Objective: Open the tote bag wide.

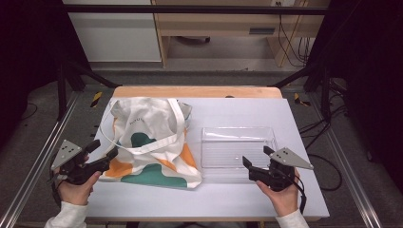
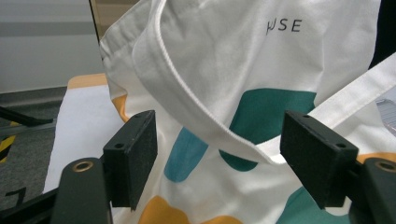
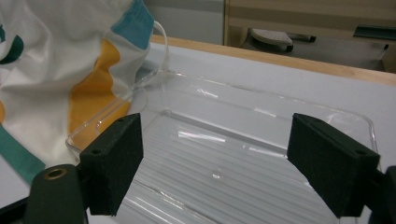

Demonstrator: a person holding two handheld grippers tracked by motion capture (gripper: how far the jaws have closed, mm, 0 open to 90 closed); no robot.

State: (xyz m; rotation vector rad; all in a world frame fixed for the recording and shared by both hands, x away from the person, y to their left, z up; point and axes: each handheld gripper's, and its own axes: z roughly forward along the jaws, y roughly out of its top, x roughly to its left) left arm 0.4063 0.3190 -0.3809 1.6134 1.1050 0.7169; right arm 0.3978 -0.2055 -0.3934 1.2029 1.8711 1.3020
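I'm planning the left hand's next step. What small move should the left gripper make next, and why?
Probably ease the left gripper forward and shut it on the tote bag's strap. Its jaws stand open with the strap's fold lying between them, untouched. The right gripper hangs open over the clear plastic tray, holding nothing, so the tote bag seems the thing to take first.

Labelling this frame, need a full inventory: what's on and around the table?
tote bag: 1, white with teal and orange shapes, lying flat on the table's left half
clear plastic tray: 1, transparent, empty, right of the bag
table: 1, white top with a wooden far edge
cabinet: 1, white, on the floor beyond the table
left gripper: 1, black, jaws open, at the bag's left edge
right gripper: 1, black, jaws open, at the tray's near right corner
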